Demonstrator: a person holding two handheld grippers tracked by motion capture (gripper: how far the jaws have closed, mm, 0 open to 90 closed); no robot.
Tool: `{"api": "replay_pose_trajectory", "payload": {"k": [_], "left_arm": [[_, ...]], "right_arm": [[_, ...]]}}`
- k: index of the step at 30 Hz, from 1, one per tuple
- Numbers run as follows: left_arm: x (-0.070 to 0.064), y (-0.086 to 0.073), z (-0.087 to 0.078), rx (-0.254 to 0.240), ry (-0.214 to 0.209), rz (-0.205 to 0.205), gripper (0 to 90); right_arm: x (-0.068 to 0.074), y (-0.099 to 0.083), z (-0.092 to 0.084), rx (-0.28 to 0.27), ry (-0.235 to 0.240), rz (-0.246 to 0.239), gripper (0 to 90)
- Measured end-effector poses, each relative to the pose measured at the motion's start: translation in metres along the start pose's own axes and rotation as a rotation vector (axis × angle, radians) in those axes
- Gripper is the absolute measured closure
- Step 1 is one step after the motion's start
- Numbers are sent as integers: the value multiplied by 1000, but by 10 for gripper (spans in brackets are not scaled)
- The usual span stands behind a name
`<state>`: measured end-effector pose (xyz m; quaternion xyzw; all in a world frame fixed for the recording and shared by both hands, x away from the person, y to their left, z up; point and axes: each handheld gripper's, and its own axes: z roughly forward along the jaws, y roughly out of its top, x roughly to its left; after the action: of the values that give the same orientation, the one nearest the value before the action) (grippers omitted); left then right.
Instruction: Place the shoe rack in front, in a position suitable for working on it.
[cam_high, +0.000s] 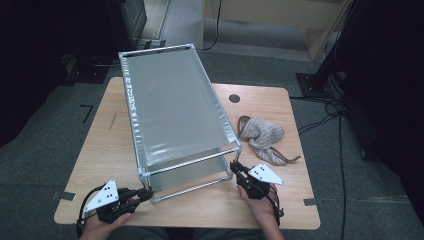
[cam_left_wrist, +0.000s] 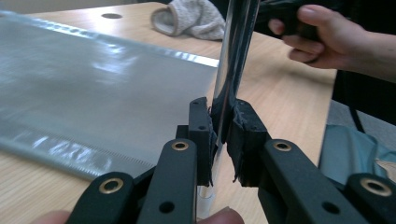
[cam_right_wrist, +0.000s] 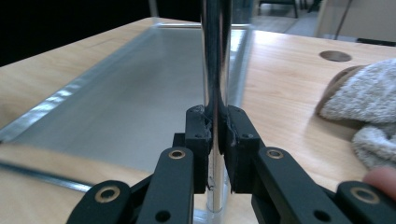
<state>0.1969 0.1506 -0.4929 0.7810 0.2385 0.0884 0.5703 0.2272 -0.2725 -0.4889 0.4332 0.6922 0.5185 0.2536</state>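
Currently, the metal shelf rack (cam_high: 175, 115) is stood on the wooden table (cam_high: 280, 200), and each of its two near chrome posts is clamped by a gripper: the left gripper (cam_left_wrist: 223, 140) and the right gripper (cam_right_wrist: 215, 140). If the hands are moved unevenly, the frame could be twisted or tipped, or a smooth post could slip from the pads. The grey cloth (cam_high: 262, 135) nearby could be snagged.

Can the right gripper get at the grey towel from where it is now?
Probably not yet: the right gripper is shut on the rack's front post. Once released, the towel lies close beside it, nothing between.
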Motion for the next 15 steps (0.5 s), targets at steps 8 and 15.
{"api": "replay_pose_trajectory", "payload": {"k": [8, 15], "left_arm": [[-9, 2, 11, -1, -48, 2, 801], [-20, 2, 22, 3, -96, 20, 800]], "right_arm": [[-8, 5, 15, -12, -60, 10, 818], [-18, 8, 17, -10, -68, -10, 753]]}}
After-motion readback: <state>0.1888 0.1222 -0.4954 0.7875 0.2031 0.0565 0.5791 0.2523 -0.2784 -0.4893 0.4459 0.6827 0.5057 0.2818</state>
